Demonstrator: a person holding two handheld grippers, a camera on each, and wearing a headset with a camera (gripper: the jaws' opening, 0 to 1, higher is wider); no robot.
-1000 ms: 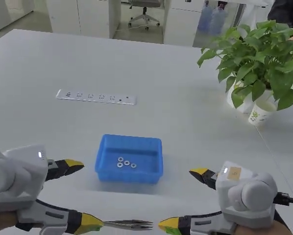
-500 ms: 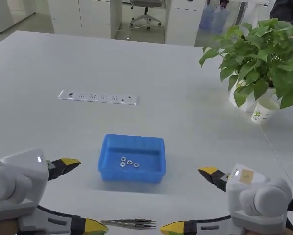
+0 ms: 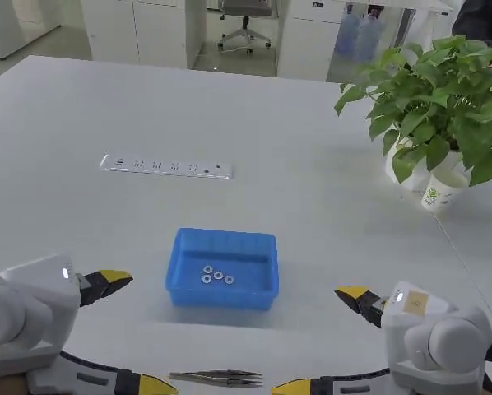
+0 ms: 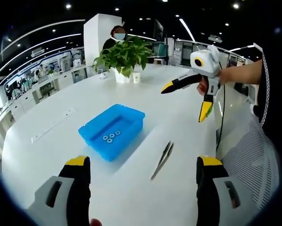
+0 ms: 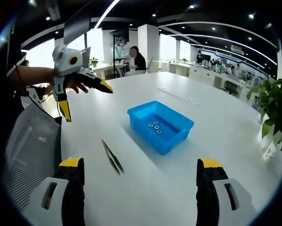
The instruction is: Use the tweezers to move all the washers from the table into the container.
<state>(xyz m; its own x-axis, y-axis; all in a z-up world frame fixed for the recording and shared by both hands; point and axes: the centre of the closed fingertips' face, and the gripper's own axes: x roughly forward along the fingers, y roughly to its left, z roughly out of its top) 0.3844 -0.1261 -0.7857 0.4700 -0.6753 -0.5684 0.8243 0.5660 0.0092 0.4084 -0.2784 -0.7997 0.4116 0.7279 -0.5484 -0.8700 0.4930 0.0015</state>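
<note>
Table (image 3: 312, 214): tweezers (image 3: 217, 378) near front edge

Three washers (image 3: 218, 276), one container (image 3: 223, 237), one tweezers (image 3: 217, 378)

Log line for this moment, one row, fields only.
left gripper open, empty | right gripper open, empty | tweezers flat on table | washers in blue container

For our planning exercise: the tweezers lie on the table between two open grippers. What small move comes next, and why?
Probably just rest both grippers: all three washers in view lie in the blue container, and the tweezers lie free on the table between the open left gripper and right gripper.
</note>
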